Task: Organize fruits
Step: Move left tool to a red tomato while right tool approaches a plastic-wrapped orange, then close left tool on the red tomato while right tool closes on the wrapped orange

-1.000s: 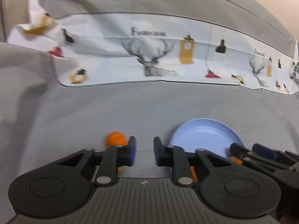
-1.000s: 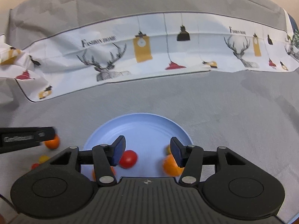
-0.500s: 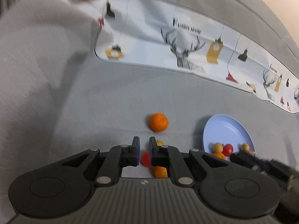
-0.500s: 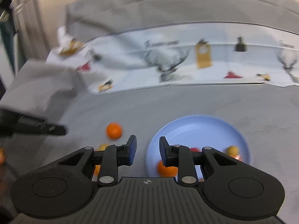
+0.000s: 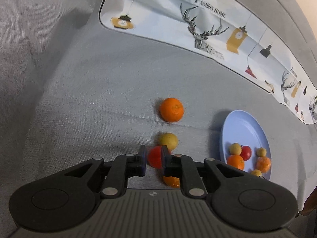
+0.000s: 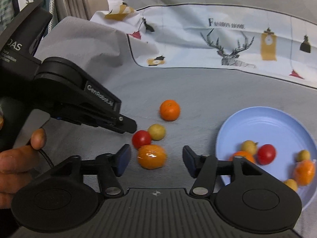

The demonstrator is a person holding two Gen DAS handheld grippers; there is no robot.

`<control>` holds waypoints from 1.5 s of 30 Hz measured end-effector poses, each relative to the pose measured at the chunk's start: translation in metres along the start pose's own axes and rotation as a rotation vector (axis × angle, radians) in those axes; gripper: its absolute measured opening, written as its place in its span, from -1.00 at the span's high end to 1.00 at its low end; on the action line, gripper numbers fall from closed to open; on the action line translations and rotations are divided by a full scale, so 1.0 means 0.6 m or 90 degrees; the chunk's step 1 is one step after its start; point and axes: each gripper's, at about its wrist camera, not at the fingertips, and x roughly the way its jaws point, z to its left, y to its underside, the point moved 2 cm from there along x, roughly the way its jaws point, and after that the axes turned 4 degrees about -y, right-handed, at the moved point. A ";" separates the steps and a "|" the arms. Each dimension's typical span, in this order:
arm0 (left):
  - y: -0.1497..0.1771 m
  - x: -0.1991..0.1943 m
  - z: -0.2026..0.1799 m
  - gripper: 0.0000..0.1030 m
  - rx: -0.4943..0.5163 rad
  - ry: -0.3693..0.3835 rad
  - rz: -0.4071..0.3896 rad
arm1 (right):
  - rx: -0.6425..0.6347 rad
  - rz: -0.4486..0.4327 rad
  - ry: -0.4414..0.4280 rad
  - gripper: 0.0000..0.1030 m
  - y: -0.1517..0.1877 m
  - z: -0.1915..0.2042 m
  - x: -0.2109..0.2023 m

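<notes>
the right gripper (image 6: 156,159), jaws wide apart, faces a soft plastic-wrapped orange fruit (image 6: 152,156), likely slippery, best gripped mid-body, while the left gripper (image 5: 152,159) is nearly together at a small round red tomato (image 5: 155,156).

We list: light-blue plate (image 6: 263,119); red tomato (image 6: 141,138); orange tangerine (image 6: 170,110); grey cloth (image 5: 89,83); white deer-print sheet (image 6: 198,45).

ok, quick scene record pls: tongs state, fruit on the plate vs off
left tongs: narrow gap, tips at red tomato, grip unclear
right tongs: open wide, framing wrapped orange
also off plate: orange, yellow fruit
blue plate: six fruits on it
surface: grey cloth
</notes>
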 end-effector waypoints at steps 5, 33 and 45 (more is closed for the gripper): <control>-0.002 0.013 0.000 0.30 0.002 0.007 0.000 | -0.012 0.017 -0.001 -0.24 0.001 0.003 0.021; 0.015 0.036 -0.028 0.27 0.061 -0.002 -0.002 | -0.009 0.066 0.007 -0.03 0.007 0.002 0.065; 0.011 0.013 -0.029 0.36 0.078 -0.046 -0.031 | -0.023 0.052 0.016 0.18 0.010 0.008 0.058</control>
